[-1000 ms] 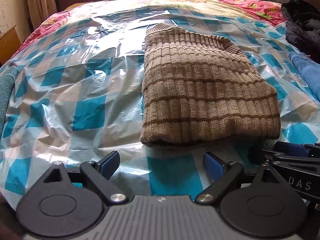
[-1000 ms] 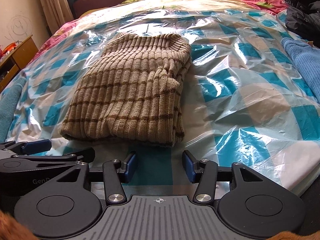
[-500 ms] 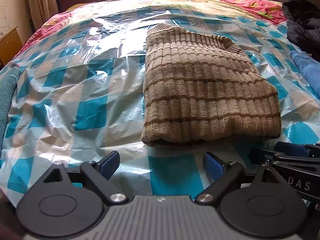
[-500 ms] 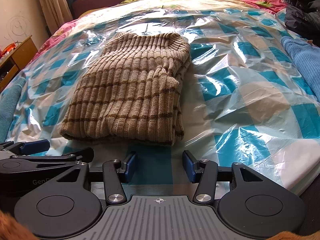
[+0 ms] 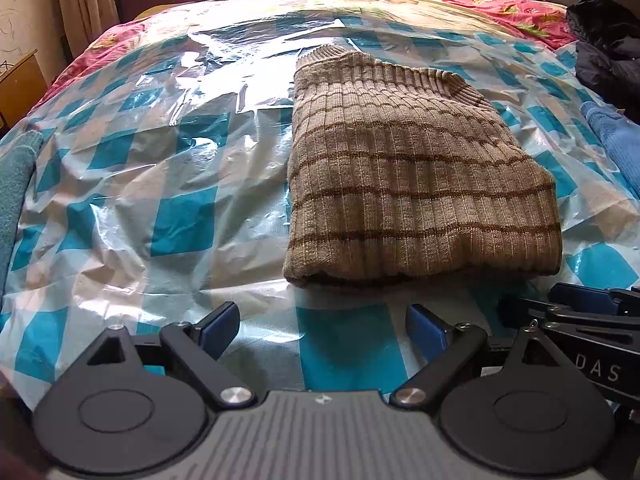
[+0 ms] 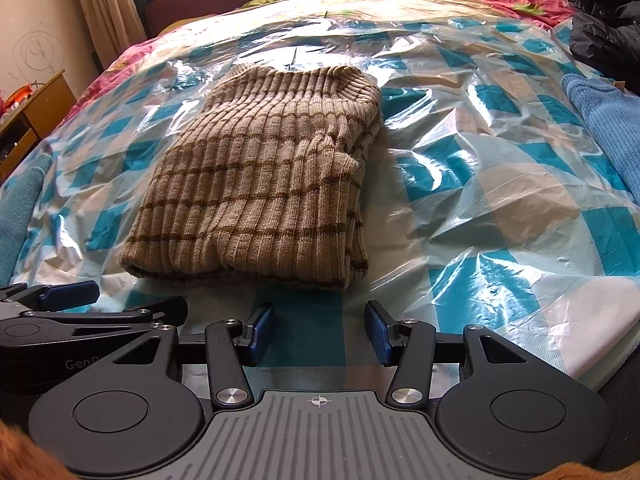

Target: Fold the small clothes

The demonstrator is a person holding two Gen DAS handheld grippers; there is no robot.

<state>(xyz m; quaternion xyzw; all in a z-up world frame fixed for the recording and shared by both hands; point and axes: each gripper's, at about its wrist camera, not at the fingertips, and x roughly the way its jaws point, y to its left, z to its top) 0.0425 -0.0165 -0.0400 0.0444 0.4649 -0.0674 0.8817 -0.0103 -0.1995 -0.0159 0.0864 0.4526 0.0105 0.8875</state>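
A tan ribbed sweater with brown stripes (image 5: 416,176) lies folded into a compact rectangle on the blue-checked plastic sheet (image 5: 180,224) over the bed. It also shows in the right wrist view (image 6: 260,184). My left gripper (image 5: 322,326) is open and empty, just short of the sweater's near left corner. My right gripper (image 6: 320,330) is open and empty, just short of the sweater's near edge. Each gripper shows at the edge of the other's view, the right one (image 5: 580,312) and the left one (image 6: 80,312).
A blue knit garment (image 6: 604,128) lies at the right edge of the bed, dark clothes (image 6: 608,32) behind it. A teal towel (image 5: 14,184) lies at the left edge. A wooden cabinet (image 6: 36,112) stands left of the bed.
Both grippers have drawn back very slightly from the sweater. The sweater has not moved and both grippers stay open.
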